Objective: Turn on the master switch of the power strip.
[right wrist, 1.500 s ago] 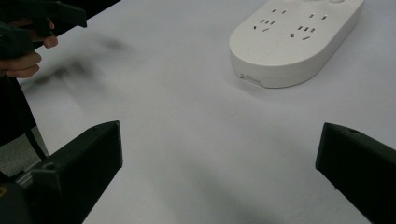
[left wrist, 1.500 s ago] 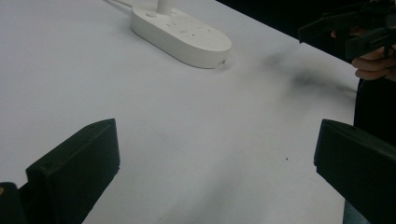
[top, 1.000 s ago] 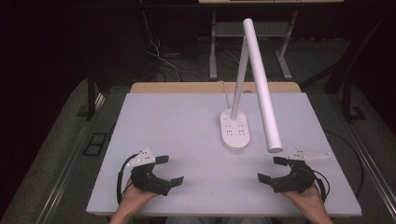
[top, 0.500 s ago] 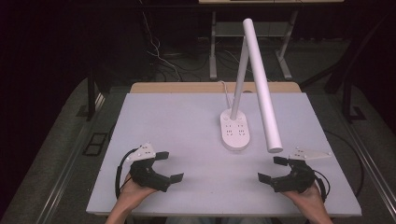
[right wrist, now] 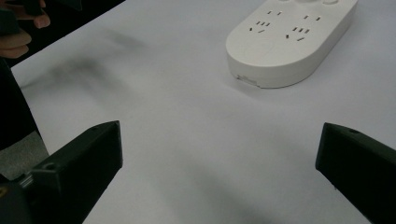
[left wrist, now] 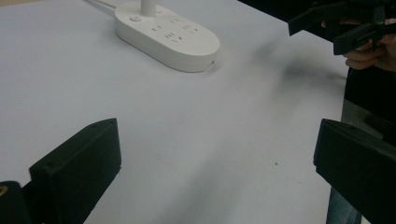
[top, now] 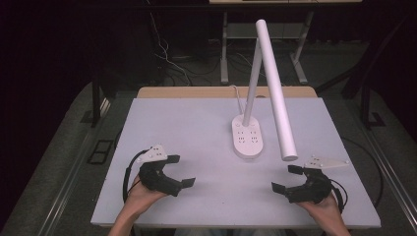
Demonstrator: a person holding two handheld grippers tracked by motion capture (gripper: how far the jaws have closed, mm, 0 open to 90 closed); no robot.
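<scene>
Two hands are reaching in from the near edge of a pale grey worktop [top: 196, 128], each holding one black two-jaw tool. The left tool [top: 180, 171] is sitting near the front left part of the worktop, its jaws spread wide apart and gripping nothing. The right tool [top: 287, 178] is sitting near the front right part, its jaws also spread wide and gripping nothing. The two tools are lying well apart from each other, both jaw pairs angling inward toward the middle. A black cable is looping from the back of each tool, and each is carrying one grey three-cornered plate on top.

Farther back, one white desk lamp is standing on the worktop, right of centre. Its oval base [top: 248, 139] is lying flat between the two tools but beyond them, touching neither. The base is carrying a power button and two groups of socket slots, seen close in the left gripper view [left wrist: 168, 31] and the right gripper view [right wrist: 289, 39]. One thin stem is rising from the base, and one long white tube head [top: 275, 88] is slanting down toward the right tool, hanging above the worktop.

Behind the worktop, dark floor and metal table legs are showing.
</scene>
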